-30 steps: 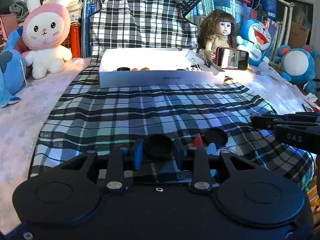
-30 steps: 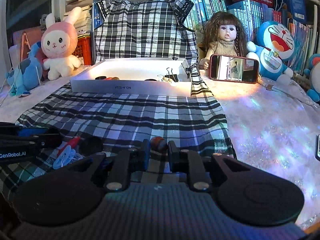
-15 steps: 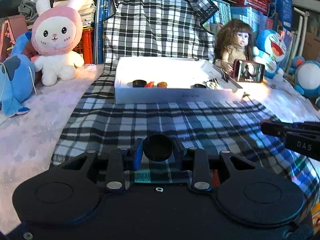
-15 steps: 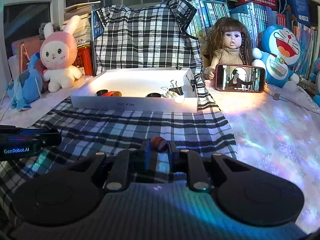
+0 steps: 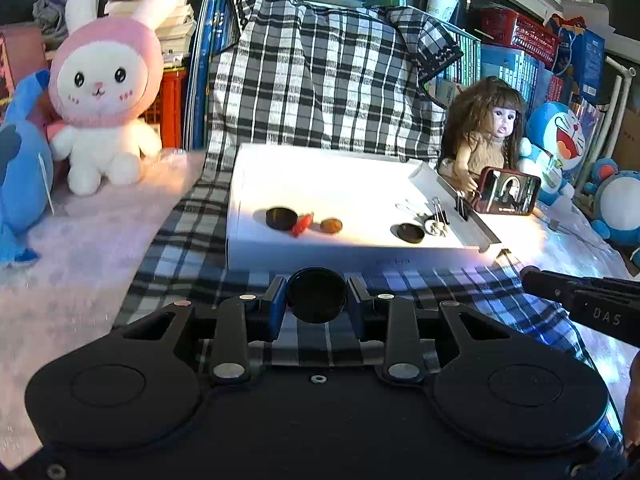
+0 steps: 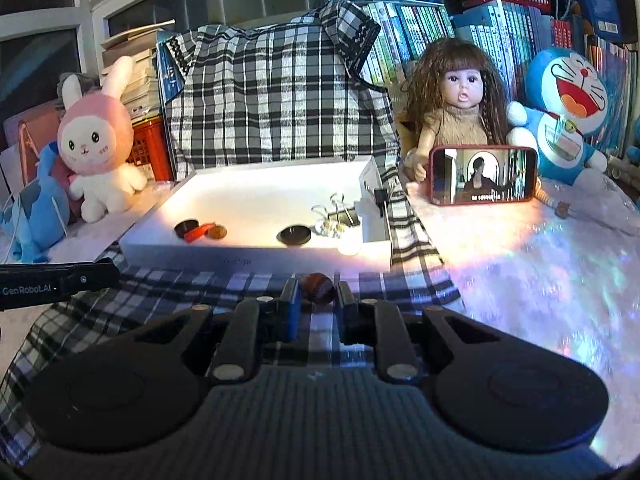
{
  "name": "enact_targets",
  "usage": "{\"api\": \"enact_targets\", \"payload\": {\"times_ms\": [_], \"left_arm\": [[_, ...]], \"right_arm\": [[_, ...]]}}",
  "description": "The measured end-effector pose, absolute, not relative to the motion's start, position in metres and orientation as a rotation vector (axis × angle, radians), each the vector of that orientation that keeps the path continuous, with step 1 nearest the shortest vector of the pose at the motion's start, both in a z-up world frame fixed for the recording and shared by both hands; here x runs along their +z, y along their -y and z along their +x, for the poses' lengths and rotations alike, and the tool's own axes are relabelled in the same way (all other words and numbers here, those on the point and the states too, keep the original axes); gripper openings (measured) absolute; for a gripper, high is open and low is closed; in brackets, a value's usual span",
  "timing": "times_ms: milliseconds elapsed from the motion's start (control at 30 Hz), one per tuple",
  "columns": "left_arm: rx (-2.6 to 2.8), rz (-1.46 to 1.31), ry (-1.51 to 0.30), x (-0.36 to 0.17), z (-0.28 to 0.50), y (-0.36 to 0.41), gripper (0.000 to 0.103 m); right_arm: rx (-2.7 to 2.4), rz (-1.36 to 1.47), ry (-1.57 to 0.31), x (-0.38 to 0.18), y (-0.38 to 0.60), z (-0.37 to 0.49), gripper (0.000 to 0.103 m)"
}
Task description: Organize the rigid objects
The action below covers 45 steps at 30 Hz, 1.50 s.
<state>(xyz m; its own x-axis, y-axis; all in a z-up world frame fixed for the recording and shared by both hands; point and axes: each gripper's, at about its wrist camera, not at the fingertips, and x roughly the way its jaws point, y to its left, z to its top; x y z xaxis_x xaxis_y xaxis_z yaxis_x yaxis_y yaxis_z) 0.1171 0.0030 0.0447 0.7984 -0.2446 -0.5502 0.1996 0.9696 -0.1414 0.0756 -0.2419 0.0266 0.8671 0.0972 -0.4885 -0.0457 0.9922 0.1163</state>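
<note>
The left gripper [image 5: 316, 312] is closed on a black disc [image 5: 316, 295]. The disc is round, flat and dark, with a dull finish; it sits upright-faced between the two pads and is clear of the checked cloth [image 5: 168, 240] below it.

The white tray [image 5: 360, 258] lies directly ahead of this gripper, on the far side, with its near wall just beyond the disc. The tray's long axis runs left to right. Inside it, from left to right, are a second black disc [image 5: 281, 218], a red piece [image 5: 303, 225], a brown nut-like piece [image 5: 331, 225], a third black disc [image 5: 410, 233] and a cluster of binder clips [image 5: 438, 220] at the right end.

The right gripper [image 6: 316, 304] is closed to its narrowest on a small reddish-brown ridged piece [image 6: 318, 286], rounded and shell-like. The tray [image 6: 256, 258] lies ahead and slightly left of it, near wall close to the fingertips.

Judgement: both grippers are about equally near the tray. The coming move for each is forward over the near wall, then release. The left gripper faces the open middle floor; the right faces the crowded clip end.
</note>
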Motion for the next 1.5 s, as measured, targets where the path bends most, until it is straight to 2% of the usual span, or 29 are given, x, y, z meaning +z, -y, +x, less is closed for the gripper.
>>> {"api": "enact_targets", "payload": {"times_ms": [233,667,1000,1500], "left_arm": [[-0.26,-0.089,-0.588,0.053,0.141,0.001,0.031],[-0.212,-0.129,-0.693,0.058,0.227,0.0,0.031],[-0.208,-0.148,-0.796,0.046,0.297,0.02,0.031],[-0.215,-0.102,-0.849,0.019,0.33,0.048,0.031]], "right_arm": [[0.076,0.12,-0.537,0.036,0.247,0.103,0.023],[0.11,0.225,-0.645,0.048,0.253,0.18,0.023],[0.112,0.246,-0.738,0.039,0.236,0.242,0.023],[0.102,0.177,-0.819,0.011,0.217,0.281,0.023]]}}
